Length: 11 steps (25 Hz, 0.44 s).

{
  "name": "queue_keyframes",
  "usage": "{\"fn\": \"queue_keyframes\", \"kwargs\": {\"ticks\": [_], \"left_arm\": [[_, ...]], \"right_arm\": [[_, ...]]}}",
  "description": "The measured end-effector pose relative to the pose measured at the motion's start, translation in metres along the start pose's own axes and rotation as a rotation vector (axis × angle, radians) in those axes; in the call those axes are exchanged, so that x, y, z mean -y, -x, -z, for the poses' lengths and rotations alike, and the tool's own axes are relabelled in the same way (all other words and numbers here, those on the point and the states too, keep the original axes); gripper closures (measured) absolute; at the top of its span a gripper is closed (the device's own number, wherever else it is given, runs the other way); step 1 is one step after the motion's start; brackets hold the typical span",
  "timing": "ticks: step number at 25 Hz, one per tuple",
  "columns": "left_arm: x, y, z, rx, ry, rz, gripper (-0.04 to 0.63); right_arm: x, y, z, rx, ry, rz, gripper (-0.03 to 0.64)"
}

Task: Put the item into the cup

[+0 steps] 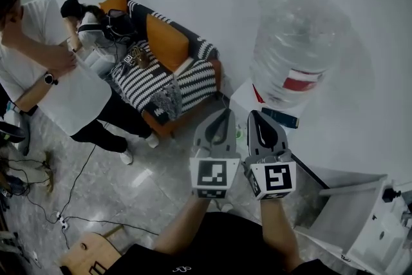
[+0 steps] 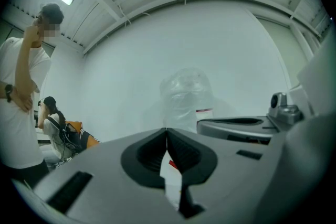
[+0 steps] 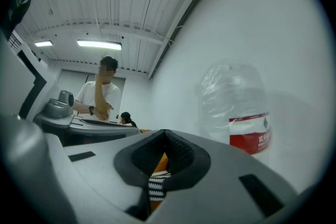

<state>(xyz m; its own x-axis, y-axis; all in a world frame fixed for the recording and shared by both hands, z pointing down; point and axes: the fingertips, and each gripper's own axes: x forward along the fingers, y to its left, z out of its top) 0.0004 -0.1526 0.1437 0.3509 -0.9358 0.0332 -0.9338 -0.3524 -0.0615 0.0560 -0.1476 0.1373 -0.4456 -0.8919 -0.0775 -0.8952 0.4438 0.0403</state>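
Note:
No cup and no item for it show in any view. I hold both grippers raised side by side in front of my chest, pointing at the white wall. My left gripper [image 1: 222,114] is shut with nothing in it; its jaw tips meet in the left gripper view [image 2: 167,130]. My right gripper [image 1: 255,115] is also shut and empty, its tips touching in the right gripper view [image 3: 165,132]. Each carries a marker cube, the left one [image 1: 214,176] and the right one [image 1: 274,180].
A big clear water bottle with a red label [image 1: 295,55] [image 3: 236,110] [image 2: 185,98] stands on a white dispenser just ahead. A striped and orange sofa [image 1: 164,71] with a seated person lies left. A person in a white shirt [image 1: 45,67] stands far left. Cables run over the floor [image 1: 77,183].

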Motion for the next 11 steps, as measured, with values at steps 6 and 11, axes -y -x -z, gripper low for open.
{"fn": "queue_keyframes", "kwargs": {"ticks": [6,11], "left_arm": [[0.0017,-0.0007,0.0056,-0.007,0.003,0.002,0.583],[0.0010,0.0006,0.0026,-0.008,-0.005,0.006,0.583]], "right_arm": [[0.0020,0.0008,0.0033,-0.007,0.003,0.001,0.607],[0.0006,-0.0002,0.0003,0.002,-0.002,0.003,0.607]]}}
